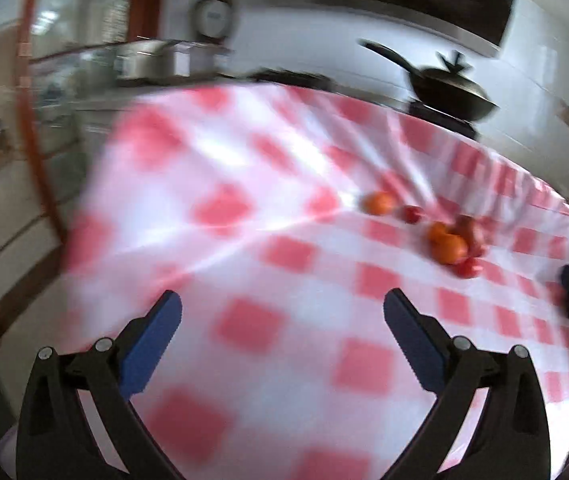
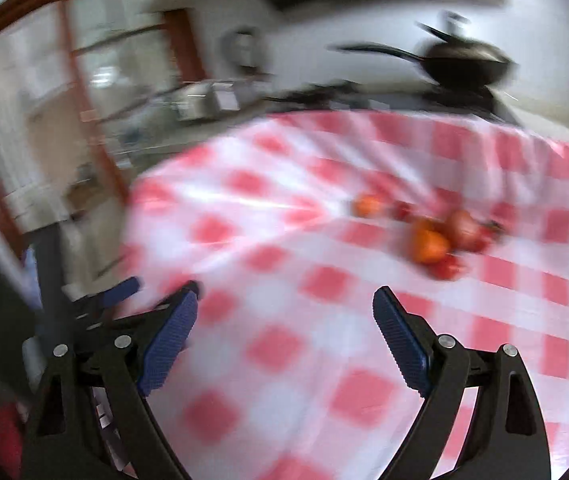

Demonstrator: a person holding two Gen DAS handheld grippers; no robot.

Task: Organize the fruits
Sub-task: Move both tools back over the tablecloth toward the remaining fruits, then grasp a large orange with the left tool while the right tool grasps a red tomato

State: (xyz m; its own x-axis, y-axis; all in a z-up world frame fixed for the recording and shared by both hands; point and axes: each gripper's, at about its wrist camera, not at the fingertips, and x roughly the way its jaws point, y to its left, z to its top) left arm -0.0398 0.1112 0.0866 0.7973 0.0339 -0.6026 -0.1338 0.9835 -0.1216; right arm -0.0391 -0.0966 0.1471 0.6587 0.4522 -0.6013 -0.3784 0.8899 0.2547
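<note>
We judge this the approach step: our left gripper [image 1: 282,306] and right gripper [image 2: 284,300] both gape wide, holding nothing. The blurred orange and red round fruits [image 1: 448,242] cluster at two o'clock on the red-and-white checked table [image 1: 244,208]. Next: reach there.

We see a red-and-white checked glossy tablecloth [image 1: 244,208], with a black lidded frying pan [image 1: 450,88] behind it.
</note>
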